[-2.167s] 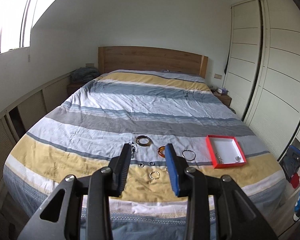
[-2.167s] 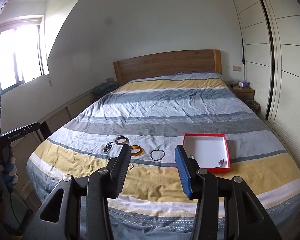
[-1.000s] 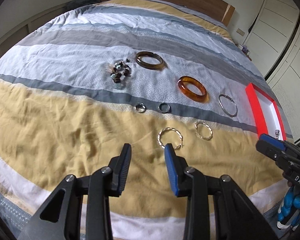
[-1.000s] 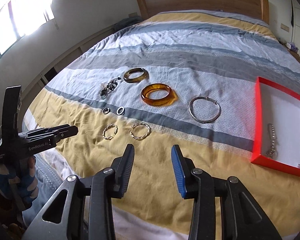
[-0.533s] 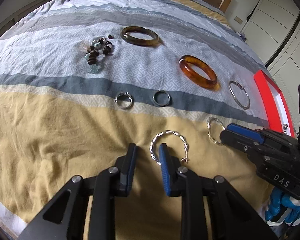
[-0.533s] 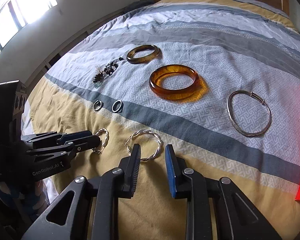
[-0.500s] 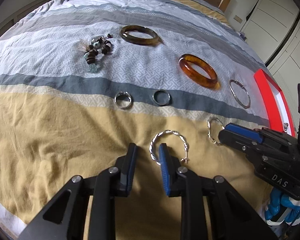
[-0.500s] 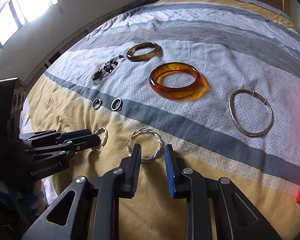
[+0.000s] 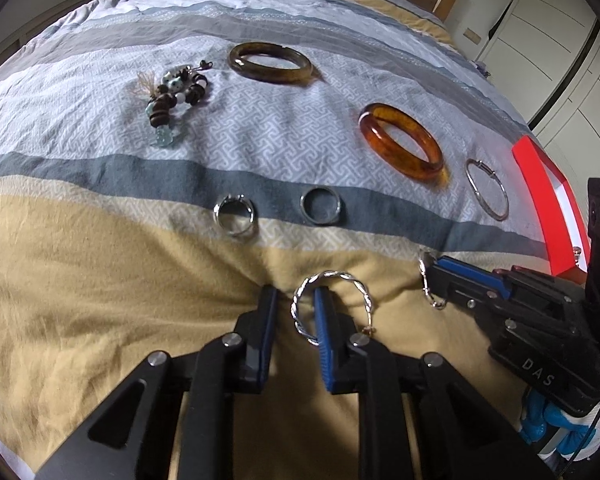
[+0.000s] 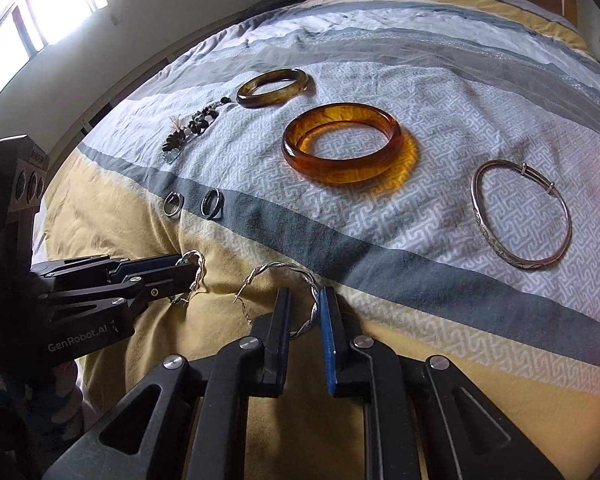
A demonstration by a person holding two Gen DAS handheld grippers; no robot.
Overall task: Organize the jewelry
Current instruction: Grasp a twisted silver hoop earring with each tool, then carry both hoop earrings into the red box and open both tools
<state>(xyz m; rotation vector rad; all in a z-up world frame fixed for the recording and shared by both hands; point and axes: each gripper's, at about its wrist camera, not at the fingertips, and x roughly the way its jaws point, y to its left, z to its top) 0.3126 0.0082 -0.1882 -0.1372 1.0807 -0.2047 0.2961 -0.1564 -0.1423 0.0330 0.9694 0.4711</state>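
Two twisted silver hoop earrings lie on the yellow stripe of the bedspread. My left gripper (image 9: 294, 296) reaches down over the left hoop (image 9: 332, 275), its jaws closing with the hoop's left side between them, a gap still showing. My right gripper (image 10: 304, 296) is closing the same way around the right side of the right hoop (image 10: 284, 266). Each gripper also shows in the other's view, the right gripper (image 9: 434, 276) by the right hoop (image 9: 422, 264), the left gripper (image 10: 192, 270) by the left hoop (image 10: 192, 256). A red box (image 9: 540, 192) sits at the right.
Beyond the hoops lie two small rings (image 9: 225, 229), an amber bangle (image 10: 340, 174), a dark brown bangle (image 9: 272, 76), a beaded bracelet (image 9: 176, 92) and a thin silver bangle (image 10: 480, 208). A person's blue-gloved hand (image 9: 548, 424) holds the right gripper.
Both grippers came down to the bedspread and narrowed their jaws. Each now has a hoop earring's wire between its fingers, where before the hoops lay ahead of the tips.
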